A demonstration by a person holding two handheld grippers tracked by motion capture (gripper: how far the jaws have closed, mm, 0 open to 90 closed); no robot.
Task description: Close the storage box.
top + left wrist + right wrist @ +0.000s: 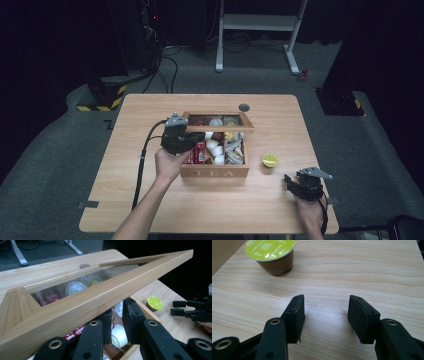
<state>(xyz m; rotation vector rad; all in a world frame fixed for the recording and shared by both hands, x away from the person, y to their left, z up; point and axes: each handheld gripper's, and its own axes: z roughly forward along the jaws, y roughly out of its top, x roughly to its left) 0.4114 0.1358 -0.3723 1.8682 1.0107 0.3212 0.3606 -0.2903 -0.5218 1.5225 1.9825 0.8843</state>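
A wooden box marked TEA (pixel 215 172) stands mid-table, holding red packets (pixel 198 153) and white capsules (pixel 215 150). Its glass-paned lid (pixel 218 128) is tilted up off the box. My left gripper (pixel 197 139) reaches in from the box's left. In the left gripper view its jaws (pixel 117 312) stand close together under the lid's front rail (pixel 100 297), which hides their tips. A brown capsule with a green top (pixel 270 160) (pixel 154 303) (pixel 270 252) sits right of the box. My right gripper (pixel 287 180) (pixel 325 305) (pixel 175 307) is open and empty over bare table, short of the capsule.
A round grommet (pixel 244 107) is set in the table behind the box. The left gripper's cable (pixel 142 165) trails off the front-left. Beyond the table are a white desk frame (pixel 255 22) and a yellow-black striped base (pixel 102 97).
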